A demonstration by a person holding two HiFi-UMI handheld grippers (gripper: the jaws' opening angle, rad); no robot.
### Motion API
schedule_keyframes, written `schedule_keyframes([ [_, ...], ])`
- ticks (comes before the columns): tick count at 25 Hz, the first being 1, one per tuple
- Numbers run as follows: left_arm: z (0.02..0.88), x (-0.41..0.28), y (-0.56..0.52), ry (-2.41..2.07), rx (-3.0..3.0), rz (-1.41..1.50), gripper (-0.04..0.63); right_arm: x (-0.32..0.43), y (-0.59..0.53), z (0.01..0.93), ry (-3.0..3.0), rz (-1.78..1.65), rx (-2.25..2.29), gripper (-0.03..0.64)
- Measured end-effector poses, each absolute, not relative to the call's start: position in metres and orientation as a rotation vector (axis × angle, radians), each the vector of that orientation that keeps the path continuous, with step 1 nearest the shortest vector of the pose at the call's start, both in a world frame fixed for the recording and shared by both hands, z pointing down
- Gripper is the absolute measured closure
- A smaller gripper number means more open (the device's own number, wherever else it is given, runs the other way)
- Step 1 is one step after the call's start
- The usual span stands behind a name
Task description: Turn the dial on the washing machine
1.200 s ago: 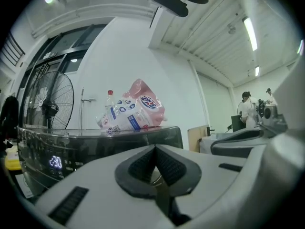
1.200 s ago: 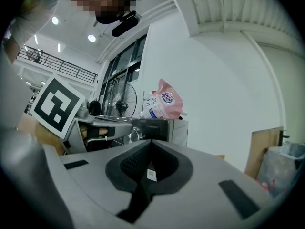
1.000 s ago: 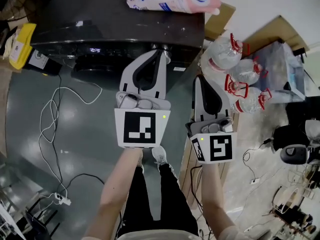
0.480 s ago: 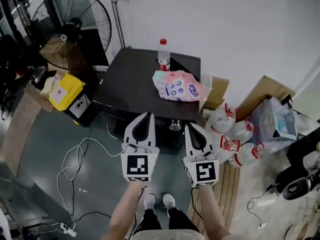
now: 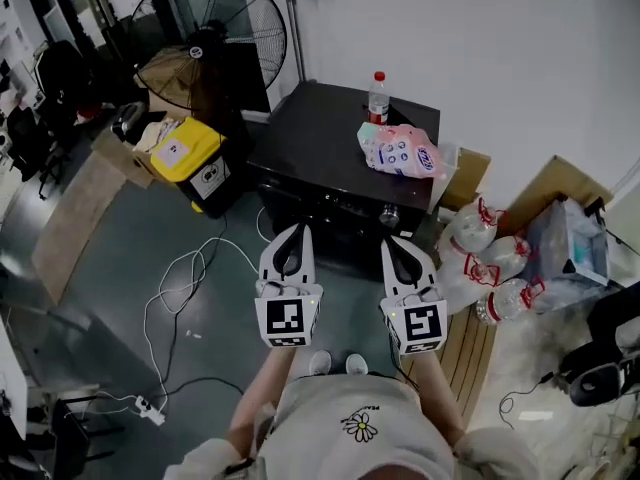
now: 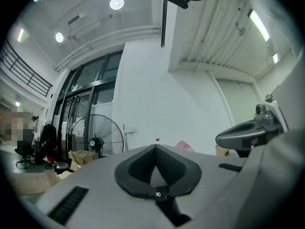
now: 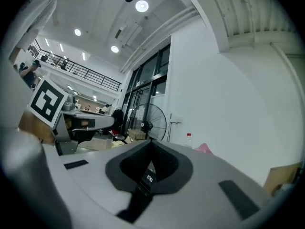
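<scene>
The black washing machine stands against the white wall, seen from above in the head view. Its silver dial sits on the front panel, toward the right. My left gripper is held over the floor in front of the machine, shut and empty, well short of the panel. My right gripper hangs just below the dial, apart from it, also shut with nothing held. In the left gripper view the jaws meet tip to tip. In the right gripper view they are pressed together too.
A pink bag and a red-capped bottle rest on the machine's top. A floor fan and a yellow box stand to the left. Large water jugs lie at the right. Cables trail over the floor.
The head view has pulled back and up, so the whole machine now shows. Both grippers have drawn away from the machine's front; the left one no longer reaches the panel.
</scene>
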State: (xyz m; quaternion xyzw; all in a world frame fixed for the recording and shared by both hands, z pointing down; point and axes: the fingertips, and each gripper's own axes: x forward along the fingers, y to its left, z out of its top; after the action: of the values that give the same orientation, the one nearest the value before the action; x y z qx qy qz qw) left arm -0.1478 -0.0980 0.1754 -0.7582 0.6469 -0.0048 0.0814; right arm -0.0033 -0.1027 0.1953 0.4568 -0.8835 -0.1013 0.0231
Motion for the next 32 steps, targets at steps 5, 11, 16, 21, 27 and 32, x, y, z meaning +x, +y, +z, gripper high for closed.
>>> schedule_keyframes([
  [5,0.199,-0.169,-0.066,2.033,-2.23,-0.047,0.597,-0.012,-0.074,0.222,-2.749,-0.215,1.365,0.614],
  [11,0.217,-0.181,-0.036,2.111,-2.198,-0.09,0.597,-0.017,-0.059,0.229,-2.76,-0.195,1.333,0.614],
  [16,0.211,-0.168,-0.034,2.061,-2.219,-0.074,0.597,-0.017,-0.054,0.221,-2.771,-0.225,1.337,0.614],
  [21,0.205,-0.157,-0.03,2.027,-2.228,-0.068,0.597,-0.013,-0.049,0.219,-2.769,-0.234,1.347,0.614],
  [27,0.203,-0.158,-0.028,2.031,-2.224,-0.055,0.597,-0.007,-0.044,0.219,-2.755,-0.239,1.354,0.614],
  [32,0.204,-0.158,-0.027,2.042,-2.217,-0.055,0.597,-0.003,-0.042,0.219,-2.748,-0.25,1.356,0.614],
])
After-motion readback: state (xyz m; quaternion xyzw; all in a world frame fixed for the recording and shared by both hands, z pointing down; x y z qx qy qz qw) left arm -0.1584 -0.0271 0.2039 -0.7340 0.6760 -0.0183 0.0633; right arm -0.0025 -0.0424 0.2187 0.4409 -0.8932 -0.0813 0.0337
